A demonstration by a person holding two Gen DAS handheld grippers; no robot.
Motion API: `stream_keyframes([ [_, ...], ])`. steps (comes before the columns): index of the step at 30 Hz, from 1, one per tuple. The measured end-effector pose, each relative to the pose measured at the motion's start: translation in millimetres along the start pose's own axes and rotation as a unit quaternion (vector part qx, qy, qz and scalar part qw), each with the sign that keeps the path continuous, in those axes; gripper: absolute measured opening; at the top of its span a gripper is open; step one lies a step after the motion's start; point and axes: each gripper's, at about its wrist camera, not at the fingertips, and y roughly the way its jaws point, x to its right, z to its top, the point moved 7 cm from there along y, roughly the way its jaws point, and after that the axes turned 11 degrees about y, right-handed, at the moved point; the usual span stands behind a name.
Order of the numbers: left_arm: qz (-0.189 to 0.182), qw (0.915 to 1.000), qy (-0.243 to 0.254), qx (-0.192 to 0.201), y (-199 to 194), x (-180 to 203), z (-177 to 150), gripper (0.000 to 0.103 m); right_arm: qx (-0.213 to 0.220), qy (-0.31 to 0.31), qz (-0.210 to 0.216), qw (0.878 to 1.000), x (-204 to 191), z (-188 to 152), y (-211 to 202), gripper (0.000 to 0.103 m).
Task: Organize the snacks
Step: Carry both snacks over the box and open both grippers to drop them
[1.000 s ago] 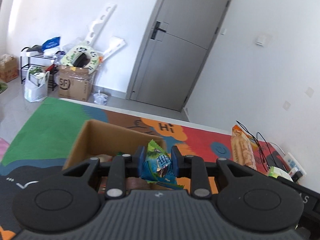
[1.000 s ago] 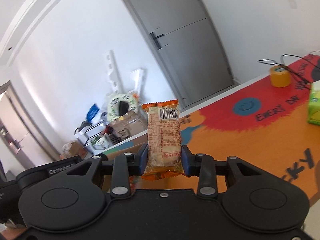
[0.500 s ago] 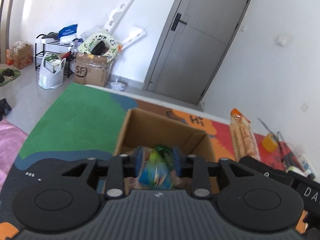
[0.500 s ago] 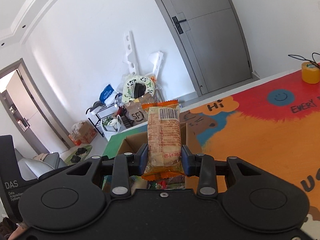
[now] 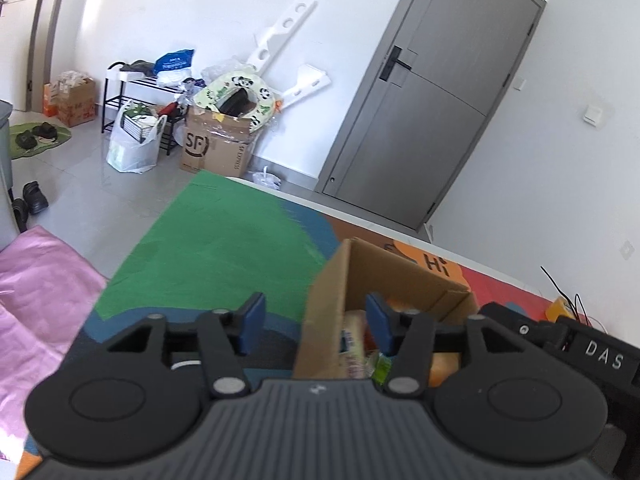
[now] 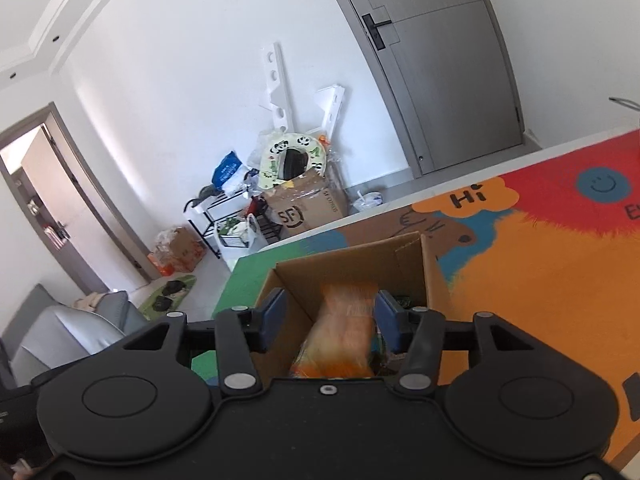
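An open cardboard box [image 5: 324, 304] stands on the colourful table mat; it also shows in the right wrist view [image 6: 432, 276]. My left gripper [image 5: 316, 324] is open and empty over the box's left wall, and several snack packs [image 5: 354, 344] lie inside. My right gripper [image 6: 330, 318] is open above the box. The orange biscuit pack [image 6: 346, 332] is blurred between its fingers, apart from both pads, over the box's inside. The right gripper's body [image 5: 560, 344] sits at the right of the left wrist view.
The table mat [image 6: 540, 280] stretches right of the box, green [image 5: 216, 248] to its left. A yellow tape roll [image 5: 560, 307] and black cables lie at the far right edge. A grey door, boxes and a rack stand beyond the table.
Both grippers have opened. The left one let go of the green-blue snack pack and shifted left. The right one moved over the box and let go of the orange pack.
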Motion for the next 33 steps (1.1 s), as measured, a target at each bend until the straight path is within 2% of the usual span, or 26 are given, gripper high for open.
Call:
stream_keyframes([
  [1,0.002,1.0,-0.002,0.0,-2.3,-5.6,-1.4,0.068,-0.003,0.001,-0.001,1.0,-0.4,-1.6,-0.8,0.051],
  [3,0.007,0.9999,-0.008,0.0,-6.7,-11.5,-3.6,0.075,-0.008,0.005,0.0,1.0,-0.8,-4.2,-4.1,0.051],
  [10,0.006,0.9999,0.013,-0.002,-22.6,-8.0,-10.3,0.091,-0.02,0.005,-0.021,1.0,6.9,-13.1,-28.1,0.051],
  [13,-0.001,0.9997,0.023,-0.006,-27.0,2.0,-14.0,0.094,-0.024,0.001,-0.028,0.999,13.2,-15.2,-43.2,0.056],
  [15,-0.009,0.9994,0.034,-0.008,-29.4,11.2,-16.2,0.094,-0.014,0.0,-0.037,0.999,20.3,-13.6,-55.1,0.063],
  [19,-0.022,0.9977,0.062,-0.015,-33.3,31.7,-20.0,0.095,-0.001,0.01,-0.051,0.999,36.9,-8.5,-77.0,0.066],
  [23,-0.03,0.9961,0.081,-0.015,-43.7,49.0,-27.8,0.097,0.013,0.007,-0.06,0.998,51.1,-8.8,-101.1,0.079],
  [26,-0.028,0.9952,0.093,-0.017,-52.5,58.7,-35.6,0.099,0.013,0.002,-0.065,0.998,58.7,-14.9,-115.4,0.081],
  [28,-0.03,0.9939,0.104,-0.018,-58.4,65.4,-38.8,0.099,0.021,-0.001,-0.067,0.998,61.1,-16.0,-127.4,0.086],
  [30,-0.033,0.9927,0.115,-0.017,-66.0,71.2,-42.4,0.1,0.033,-0.009,-0.069,0.997,60.8,-15.2,-141.2,0.096],
  [33,-0.039,0.9913,0.126,-0.008,-82.0,76.2,-44.2,0.101,0.051,-0.014,-0.068,0.996,60.6,-12.8,-163.0,0.103],
])
